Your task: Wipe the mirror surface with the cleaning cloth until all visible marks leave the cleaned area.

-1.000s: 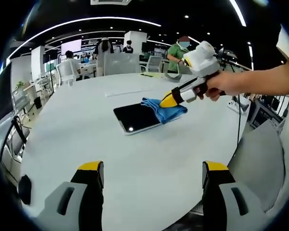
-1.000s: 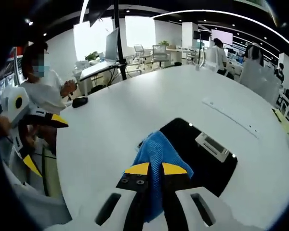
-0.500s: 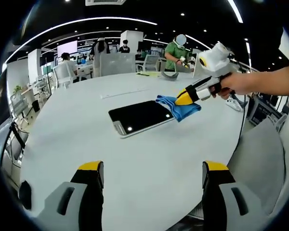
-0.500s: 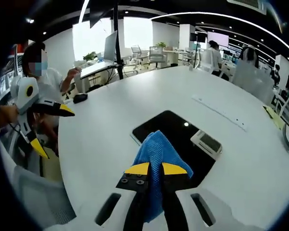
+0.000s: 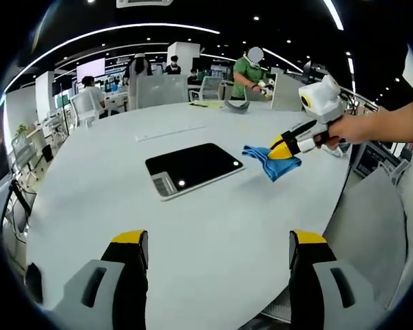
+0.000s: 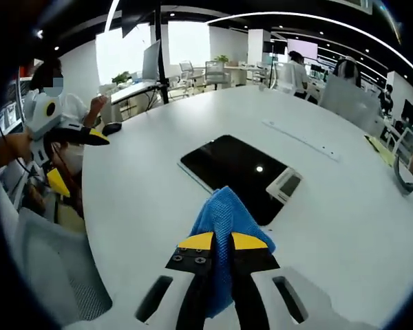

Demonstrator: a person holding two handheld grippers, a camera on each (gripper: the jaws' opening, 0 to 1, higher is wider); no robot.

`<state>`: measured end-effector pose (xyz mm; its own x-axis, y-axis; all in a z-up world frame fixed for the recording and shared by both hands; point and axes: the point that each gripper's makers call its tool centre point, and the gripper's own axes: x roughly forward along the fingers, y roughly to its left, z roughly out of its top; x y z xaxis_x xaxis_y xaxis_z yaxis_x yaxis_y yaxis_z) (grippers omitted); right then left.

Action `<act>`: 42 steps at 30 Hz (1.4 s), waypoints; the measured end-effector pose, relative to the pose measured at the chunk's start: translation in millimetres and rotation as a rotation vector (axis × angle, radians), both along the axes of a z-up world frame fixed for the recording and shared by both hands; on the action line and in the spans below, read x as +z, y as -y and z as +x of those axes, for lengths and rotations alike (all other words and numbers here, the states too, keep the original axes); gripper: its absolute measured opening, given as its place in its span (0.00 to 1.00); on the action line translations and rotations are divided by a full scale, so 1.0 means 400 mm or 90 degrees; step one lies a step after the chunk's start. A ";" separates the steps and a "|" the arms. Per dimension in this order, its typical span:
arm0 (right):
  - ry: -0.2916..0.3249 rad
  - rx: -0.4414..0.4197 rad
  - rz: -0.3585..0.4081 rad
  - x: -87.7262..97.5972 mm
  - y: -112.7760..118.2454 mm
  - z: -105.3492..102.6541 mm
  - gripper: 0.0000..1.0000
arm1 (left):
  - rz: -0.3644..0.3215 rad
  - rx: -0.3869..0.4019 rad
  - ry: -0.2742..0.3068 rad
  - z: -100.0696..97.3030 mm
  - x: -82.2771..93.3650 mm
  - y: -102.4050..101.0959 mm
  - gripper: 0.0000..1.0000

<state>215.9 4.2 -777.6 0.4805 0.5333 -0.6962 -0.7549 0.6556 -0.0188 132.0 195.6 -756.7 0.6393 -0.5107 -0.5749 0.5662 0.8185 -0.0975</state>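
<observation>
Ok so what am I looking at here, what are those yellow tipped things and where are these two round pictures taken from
There is no robot here. A person holds a hand tool in each hand, and each tool carries a fisheye camera looking along its own two yellow-tipped jaws.

The left gripper view looks from the left tool, whose jaws stand wide apart and hold nothing. Across the white table it shows the person's other hand with the right tool.

The right gripper view looks from the right tool. Its jaws are closed on a blue cleaning cloth. At the picture's left edge, the left tool shows.

On the table lies a dark rectangular mirror, reflecting ceiling lights. The cloth is beside it, off the glass.
</observation>
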 end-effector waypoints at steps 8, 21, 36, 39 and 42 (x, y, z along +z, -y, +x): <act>-0.006 0.003 -0.013 -0.045 0.052 -0.011 0.04 | 0.004 -0.012 -0.001 -0.001 -0.002 0.019 0.85; -0.019 0.020 -0.080 -0.153 0.119 -0.007 0.04 | 0.011 -0.011 -0.006 -0.004 0.001 0.019 0.85; -0.014 0.020 -0.089 -0.187 0.129 -0.015 0.09 | 0.016 -0.010 -0.007 -0.002 0.005 0.021 0.85; -0.009 0.017 -0.084 -0.187 0.128 -0.015 0.11 | 0.017 -0.010 -0.007 -0.004 0.004 0.022 0.85; -0.004 0.011 -0.082 -0.185 0.131 -0.011 0.15 | 0.016 -0.010 -0.009 -0.006 0.002 0.022 0.85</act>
